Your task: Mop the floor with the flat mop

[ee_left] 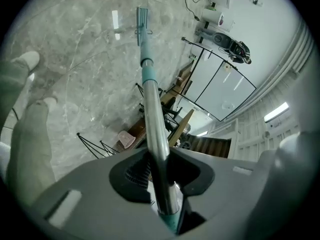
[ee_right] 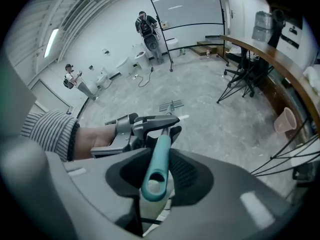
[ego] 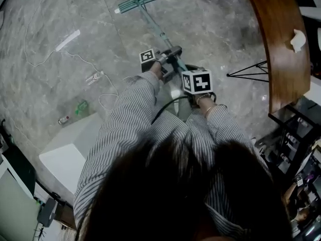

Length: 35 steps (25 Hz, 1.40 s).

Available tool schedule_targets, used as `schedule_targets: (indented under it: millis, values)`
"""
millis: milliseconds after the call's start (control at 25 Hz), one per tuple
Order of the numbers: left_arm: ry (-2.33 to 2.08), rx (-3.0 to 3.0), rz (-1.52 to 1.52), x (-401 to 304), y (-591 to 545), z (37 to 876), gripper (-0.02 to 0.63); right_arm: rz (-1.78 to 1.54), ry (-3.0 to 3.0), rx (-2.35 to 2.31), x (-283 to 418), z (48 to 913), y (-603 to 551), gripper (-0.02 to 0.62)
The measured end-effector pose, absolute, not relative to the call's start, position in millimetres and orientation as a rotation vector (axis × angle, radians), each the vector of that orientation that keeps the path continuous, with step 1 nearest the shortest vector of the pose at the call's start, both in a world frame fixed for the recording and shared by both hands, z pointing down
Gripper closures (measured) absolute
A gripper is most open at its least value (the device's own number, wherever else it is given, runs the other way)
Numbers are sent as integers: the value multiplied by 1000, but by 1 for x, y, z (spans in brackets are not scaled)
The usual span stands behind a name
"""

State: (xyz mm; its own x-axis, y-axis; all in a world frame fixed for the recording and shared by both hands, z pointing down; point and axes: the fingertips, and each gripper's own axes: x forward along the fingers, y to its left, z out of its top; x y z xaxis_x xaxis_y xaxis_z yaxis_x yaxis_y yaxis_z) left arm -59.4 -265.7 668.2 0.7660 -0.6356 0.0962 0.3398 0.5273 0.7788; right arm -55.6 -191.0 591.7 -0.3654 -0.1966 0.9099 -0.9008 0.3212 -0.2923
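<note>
Mop: the head lies flat on the floor, at 11 o'clock from the grippers and well apart from them. The pole runs back toward the person.
Left gripper: its fingers are closed tight on the bare metal part of the pole.
Right gripper: its fingers are closed on the teal end grip, just by the hanging hole, at 5 o'clock from the other gripper.
Handling: the mop is probably light and stiff. The metal looks smooth, so it may turn or slide in the fingers.
Where to hold: I judge these two holds good, the end grip for steering and the pole for pushing.
Hazard: a cable lies on the floor at 9 o'clock from the grippers and could catch the head.
</note>
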Motion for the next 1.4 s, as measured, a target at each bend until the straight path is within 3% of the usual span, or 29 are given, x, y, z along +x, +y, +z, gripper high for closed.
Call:
schedule_targets:
  millis: [320, 920, 1400]
  values:
    - [-393, 891, -594, 0, -202, 655, 500, 1046, -1863, 922, 5, 579, -130, 480]
    - [-374, 962, -701, 199, -93, 625, 483, 898, -1939, 759, 213, 551, -26, 482]
    - [-411, 946, -715, 228, -59, 624, 485, 862, -1958, 697, 243, 550, 7, 480]
